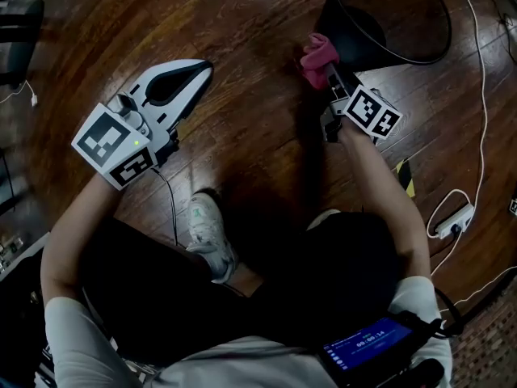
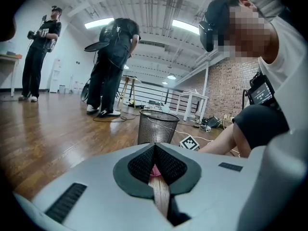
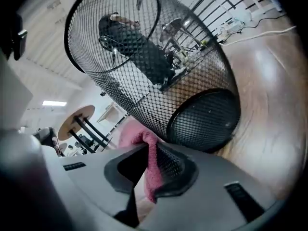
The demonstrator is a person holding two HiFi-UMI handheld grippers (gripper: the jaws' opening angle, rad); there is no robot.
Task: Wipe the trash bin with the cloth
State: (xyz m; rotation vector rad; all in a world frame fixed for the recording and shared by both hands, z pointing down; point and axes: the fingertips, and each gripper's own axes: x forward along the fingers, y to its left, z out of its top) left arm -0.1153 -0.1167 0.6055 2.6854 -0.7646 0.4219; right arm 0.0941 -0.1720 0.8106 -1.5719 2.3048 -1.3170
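Observation:
The black wire-mesh trash bin (image 1: pixel 380 23) stands on the wooden floor at the top right; it fills the right gripper view (image 3: pixel 159 71) and shows upright in the left gripper view (image 2: pixel 157 126). My right gripper (image 1: pixel 331 75) is shut on a pink cloth (image 1: pixel 317 55), which sits against the bin's lower outer wall. The cloth (image 3: pixel 147 165) hangs bunched between the right gripper (image 3: pixel 151 153)'s dark pads. My left gripper (image 1: pixel 203 73) hovers over the floor well left of the bin. The left gripper (image 2: pixel 155 150) is shut with nothing in it and points toward the bin.
A white cable and power strip (image 1: pixel 455 221) lie on the floor at the right, near a yellow-black tape mark (image 1: pixel 404 176). The wearer's shoe (image 1: pixel 208 233) is between the arms. Two people (image 2: pixel 110 66) stand farther back, beside tables and railings.

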